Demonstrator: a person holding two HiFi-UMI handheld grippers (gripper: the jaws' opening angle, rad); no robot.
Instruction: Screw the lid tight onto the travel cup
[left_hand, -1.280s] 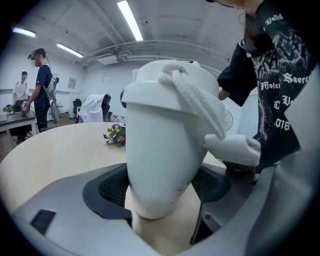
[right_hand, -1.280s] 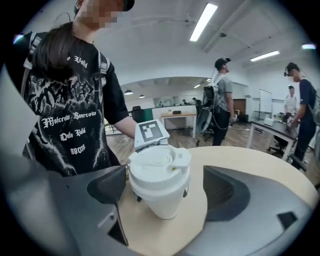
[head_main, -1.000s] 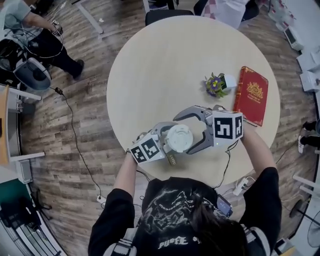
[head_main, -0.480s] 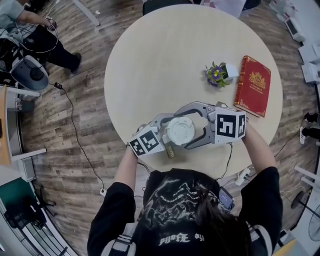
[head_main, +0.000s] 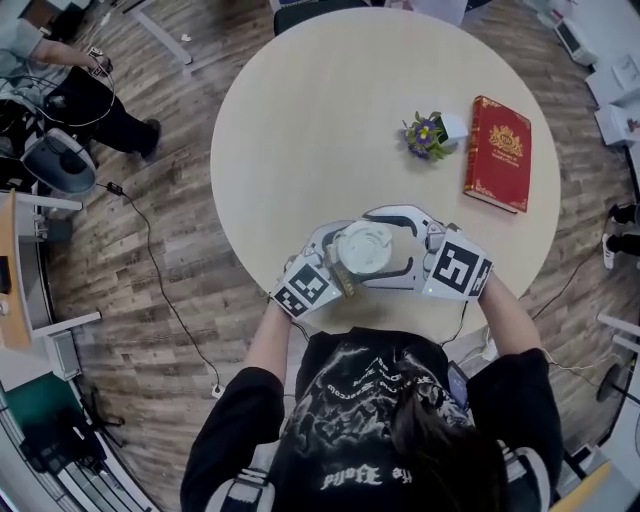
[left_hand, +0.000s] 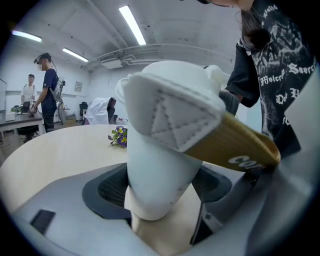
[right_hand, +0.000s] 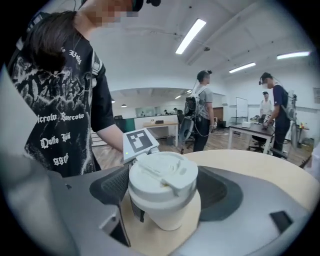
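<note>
Left gripper (left_hand: 160, 192) clamps the tapered body of the travel cup (left_hand: 157, 165), well apart from the red book (head_main: 497, 153) on the counter (head_main: 320, 130), right gripper (right_hand: 162, 189) clamped on its lid (right_hand: 162, 175): light, stiff, probably slick plastic, best held low on the body and around the lid's rim.

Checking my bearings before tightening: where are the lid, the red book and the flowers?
lid (head_main: 365, 245), head view, centre of its top
red book (head_main: 498, 152), head view, middle of its cover
flowers (head_main: 424, 134), head view, purple blooms

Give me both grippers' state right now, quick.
Left gripper: closed on the travel cup, holding its body.
Right gripper: closed on the lid.
</note>
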